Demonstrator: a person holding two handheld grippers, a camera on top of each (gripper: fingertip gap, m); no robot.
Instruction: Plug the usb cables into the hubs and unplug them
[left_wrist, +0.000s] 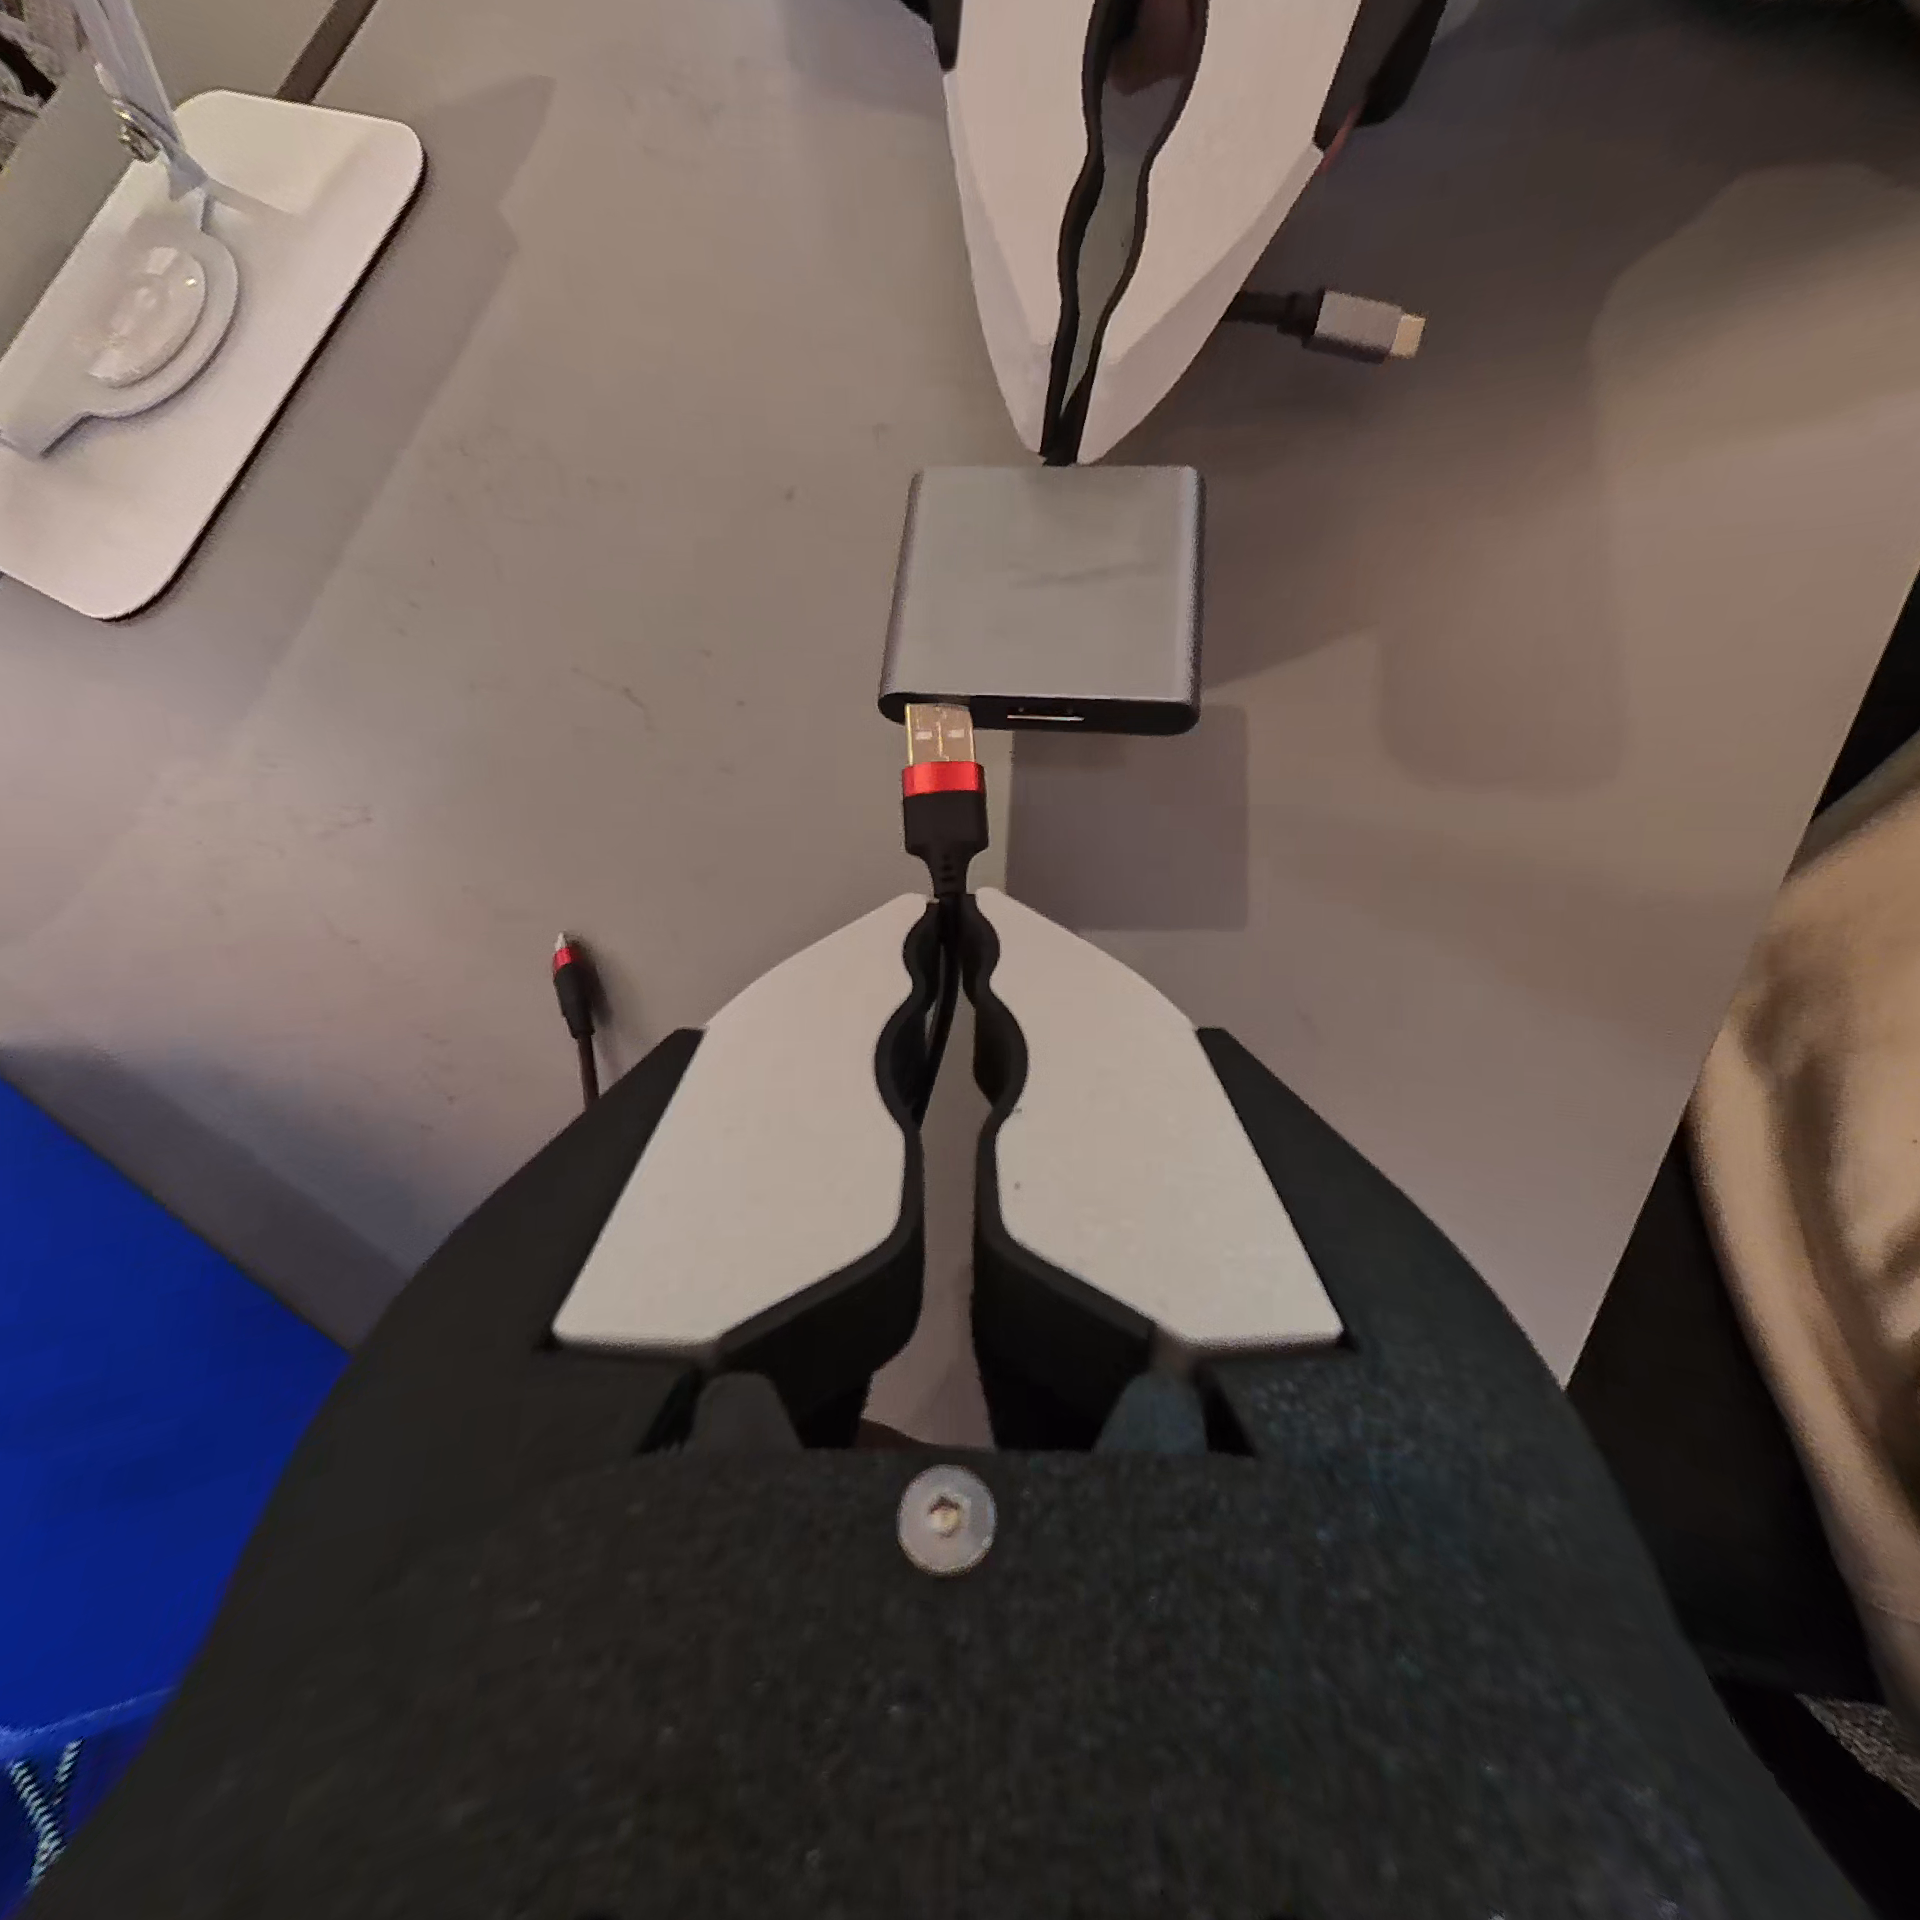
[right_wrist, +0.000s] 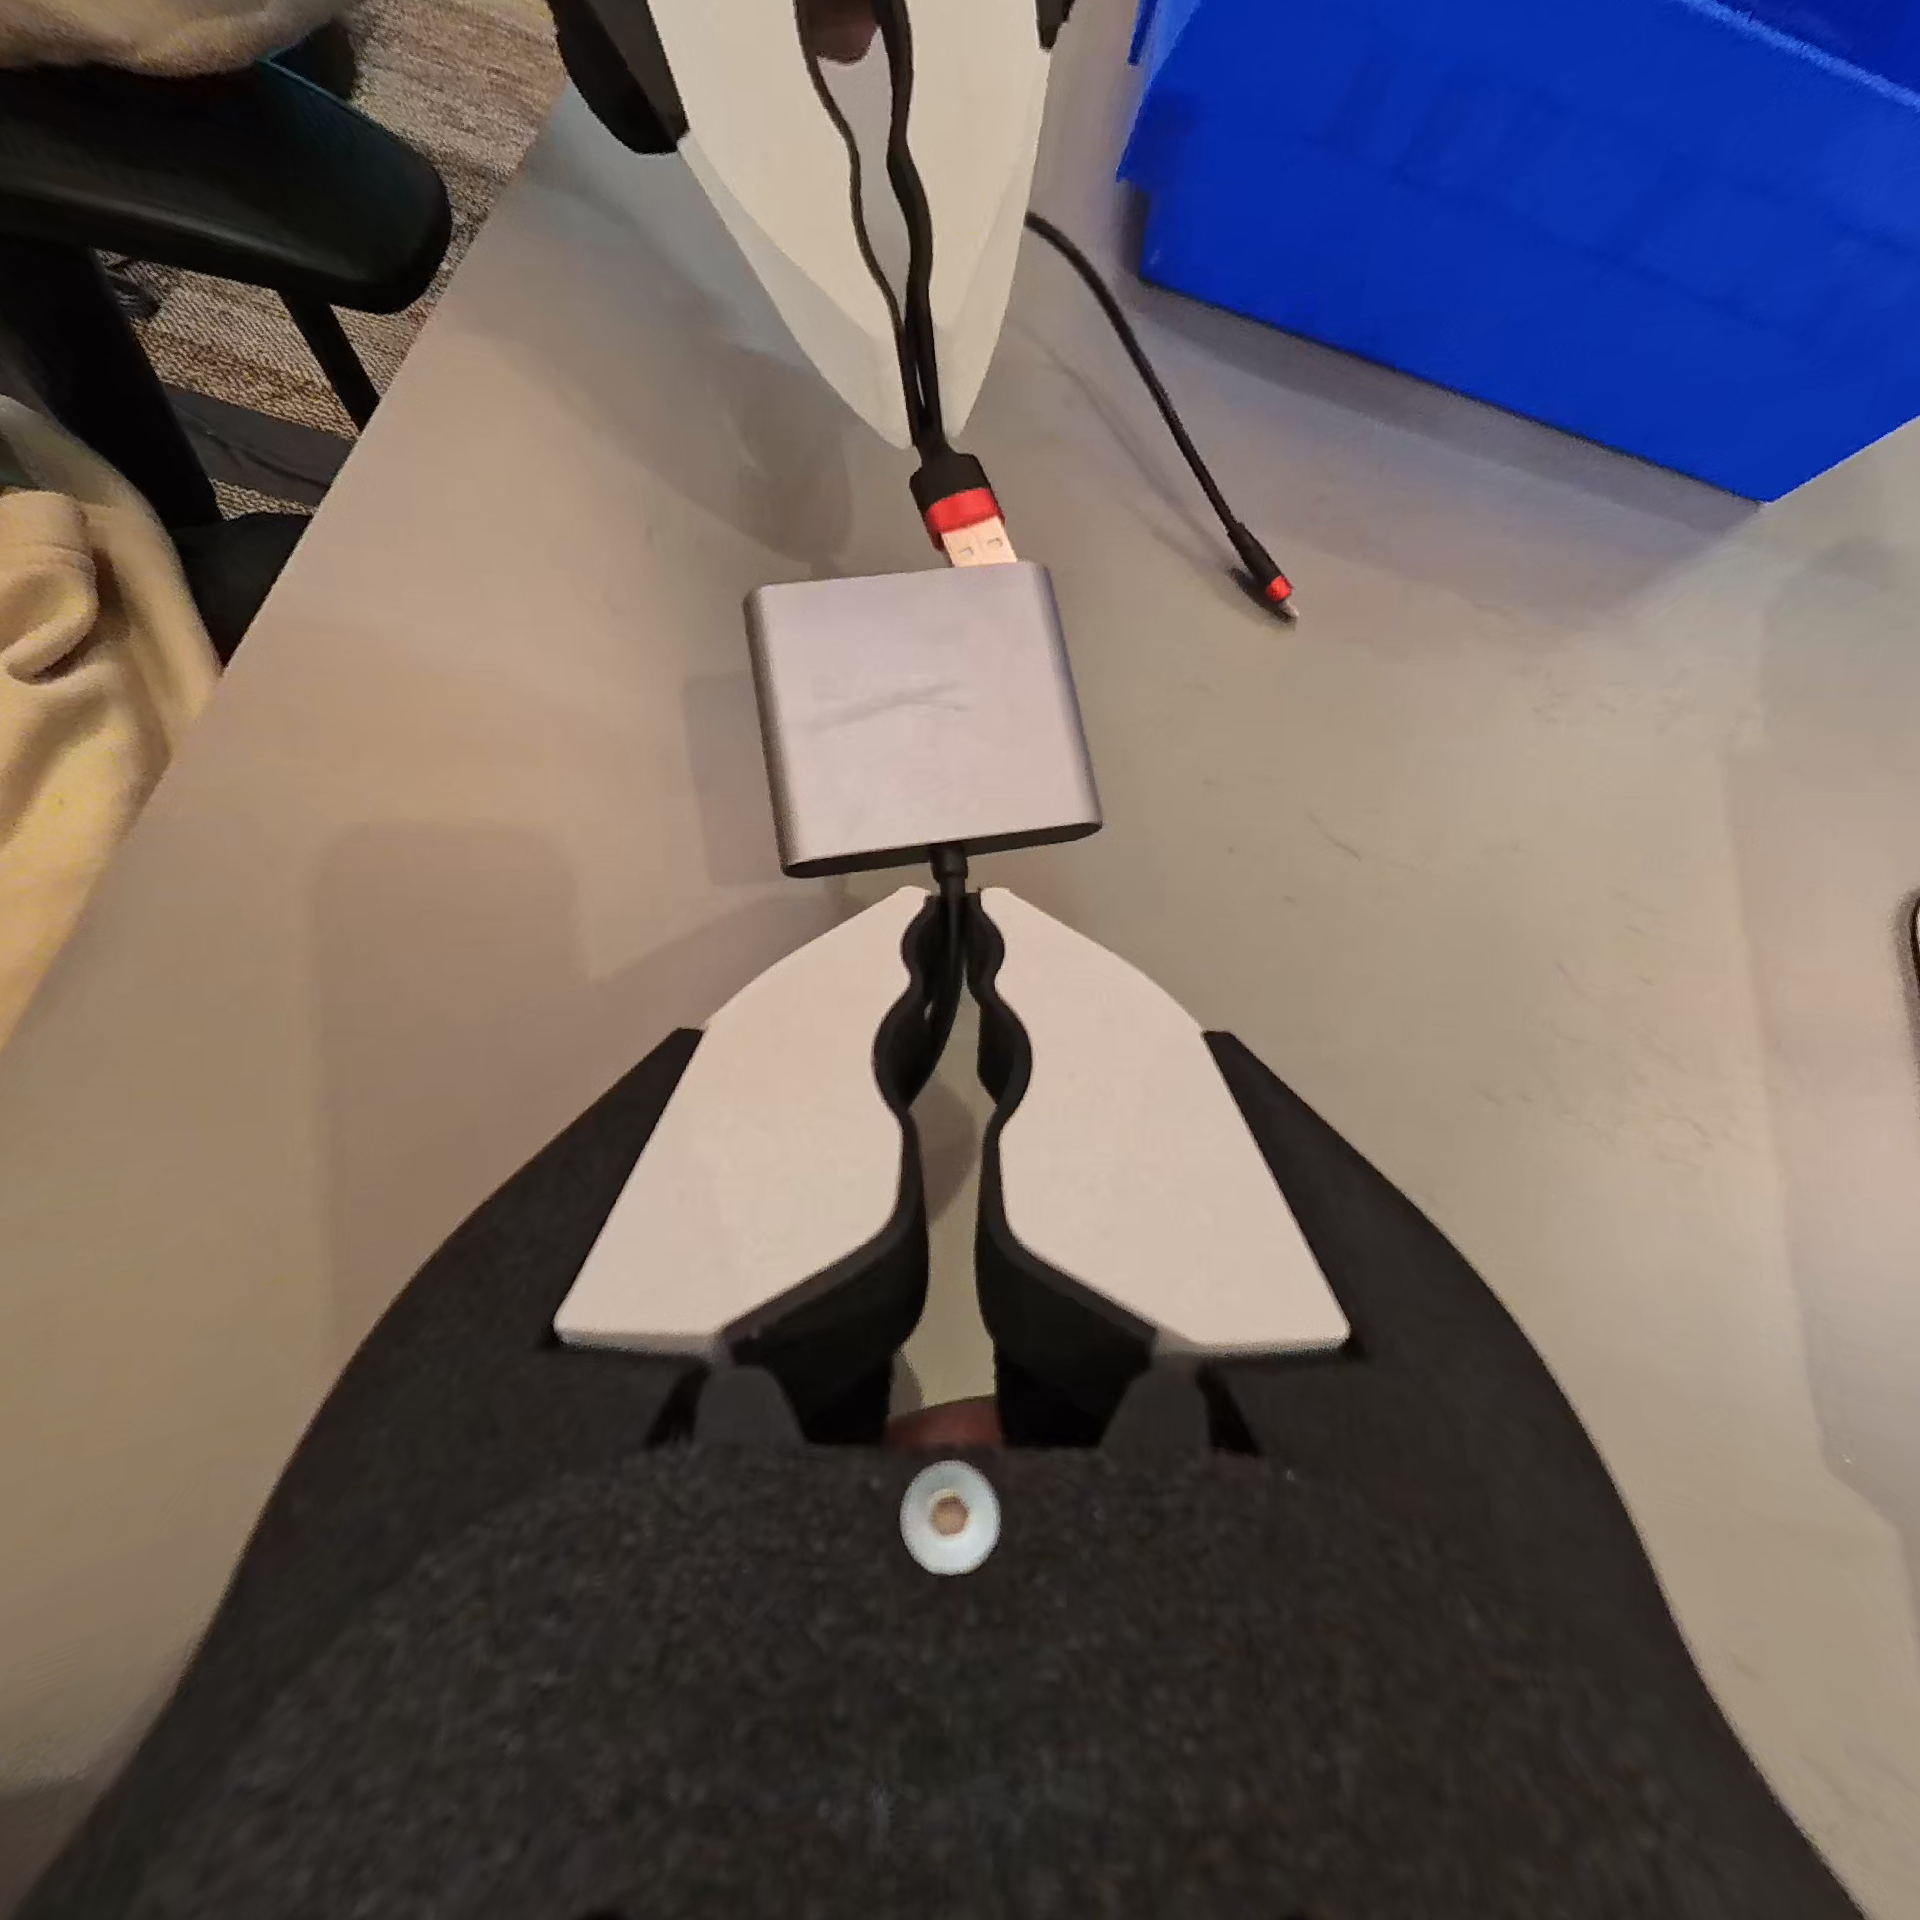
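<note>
Grey desk (left_wrist: 520, 727): L hand-held gripper (left_wrist: 951, 899) pinches usb cable (left_wrist: 940, 810), R hand-held gripper (right_wrist: 961, 899) pinches hub (right_wrist: 920, 717) lead.

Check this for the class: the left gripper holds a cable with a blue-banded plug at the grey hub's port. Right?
Not quite. The band on the plug is red, not blue, as the left wrist view shows. The rest stands: the left gripper holds that cable at the grey hub.

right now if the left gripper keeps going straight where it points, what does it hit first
Likely the grey hub. The left gripper is shut on the black usb cable, whose gold plug already sits at the hub's port edge, so the plug would press in first. How deep it sits is unclear.
</note>
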